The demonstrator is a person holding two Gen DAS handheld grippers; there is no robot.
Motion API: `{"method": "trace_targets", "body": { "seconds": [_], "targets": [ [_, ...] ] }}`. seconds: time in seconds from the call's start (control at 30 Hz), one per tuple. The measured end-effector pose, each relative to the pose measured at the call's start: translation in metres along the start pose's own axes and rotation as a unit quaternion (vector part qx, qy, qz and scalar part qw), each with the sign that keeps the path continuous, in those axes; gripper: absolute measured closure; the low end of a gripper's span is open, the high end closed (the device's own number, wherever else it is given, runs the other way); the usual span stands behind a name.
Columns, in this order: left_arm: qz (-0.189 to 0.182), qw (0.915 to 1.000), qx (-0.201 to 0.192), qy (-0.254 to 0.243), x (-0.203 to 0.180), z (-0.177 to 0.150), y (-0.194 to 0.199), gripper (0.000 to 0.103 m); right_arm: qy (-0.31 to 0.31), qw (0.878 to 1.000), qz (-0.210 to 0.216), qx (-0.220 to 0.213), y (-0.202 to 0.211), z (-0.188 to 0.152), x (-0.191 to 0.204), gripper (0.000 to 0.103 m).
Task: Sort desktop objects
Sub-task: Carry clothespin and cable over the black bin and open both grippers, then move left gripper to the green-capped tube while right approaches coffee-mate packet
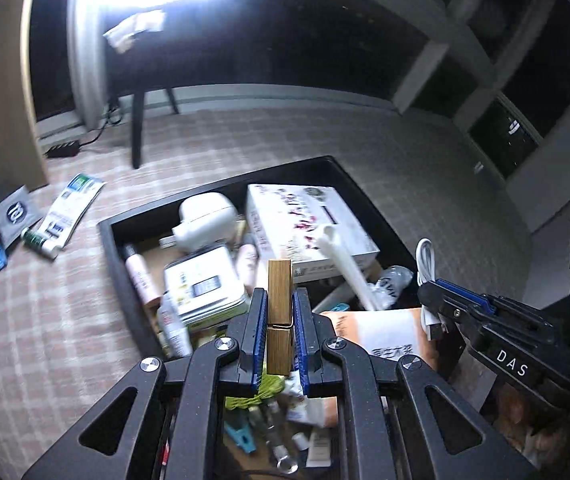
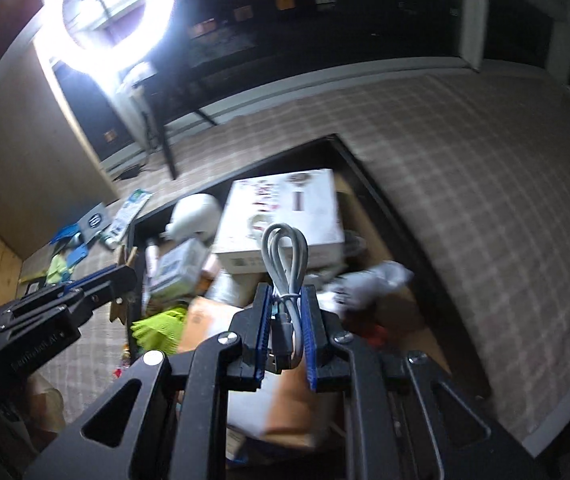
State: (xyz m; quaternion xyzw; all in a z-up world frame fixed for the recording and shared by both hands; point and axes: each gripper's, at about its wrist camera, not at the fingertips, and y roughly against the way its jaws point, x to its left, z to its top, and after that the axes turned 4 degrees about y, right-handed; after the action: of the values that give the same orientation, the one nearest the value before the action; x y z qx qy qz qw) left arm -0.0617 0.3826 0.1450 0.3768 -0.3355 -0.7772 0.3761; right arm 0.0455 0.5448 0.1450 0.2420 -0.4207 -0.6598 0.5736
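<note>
My left gripper [image 1: 279, 300] is shut on a gold rectangular tube [image 1: 279, 312] that stands upright between its blue pads. It hangs above a black box [image 1: 125, 280] crammed with items. My right gripper [image 2: 288, 300] is shut on a coiled white USB cable [image 2: 285, 264], with the loop sticking up past the fingertips. The right gripper also shows in the left wrist view [image 1: 453, 300] at the right with the cable [image 1: 425, 260]. The left gripper shows in the right wrist view [image 2: 101, 284] at the left.
The box holds a white carton [image 1: 305, 228], a white rounded case [image 1: 205, 220], a small printed box [image 1: 205, 284], tubes, and a yellow-green cloth [image 2: 161, 328]. Leaflets [image 1: 73, 208] and blue items lie on the checked cloth [image 1: 45, 340] at left. A ring light [image 2: 113, 12] glares above.
</note>
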Motion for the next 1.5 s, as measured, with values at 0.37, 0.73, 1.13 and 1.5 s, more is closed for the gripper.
{"method": "trace_targets", "body": {
  "seconds": [0.37,0.73,1.13,1.5],
  "targets": [
    [0.007,0.9996,-0.011,-0.026,-0.009,0.001,0.006,0.047,0.001,1.000,-0.015,-0.015,0.013,-0.002,-0.001,0.062],
    [0.041,0.9990,-0.020,0.002,0.067,-0.005,0.036,0.048,0.044,0.999,0.008,-0.015,0.015,0.002,0.045,0.062],
    [0.085,0.9928,-0.021,0.082,0.166,-0.035,0.067,0.048,0.098,0.994,0.050,0.003,-0.005,0.004,0.103,0.062],
    [0.111,0.9852,-0.012,0.130,0.214,-0.054,0.070,0.048,0.153,0.983,0.098,0.042,-0.029,-0.005,0.162,0.062]
  ]
}}
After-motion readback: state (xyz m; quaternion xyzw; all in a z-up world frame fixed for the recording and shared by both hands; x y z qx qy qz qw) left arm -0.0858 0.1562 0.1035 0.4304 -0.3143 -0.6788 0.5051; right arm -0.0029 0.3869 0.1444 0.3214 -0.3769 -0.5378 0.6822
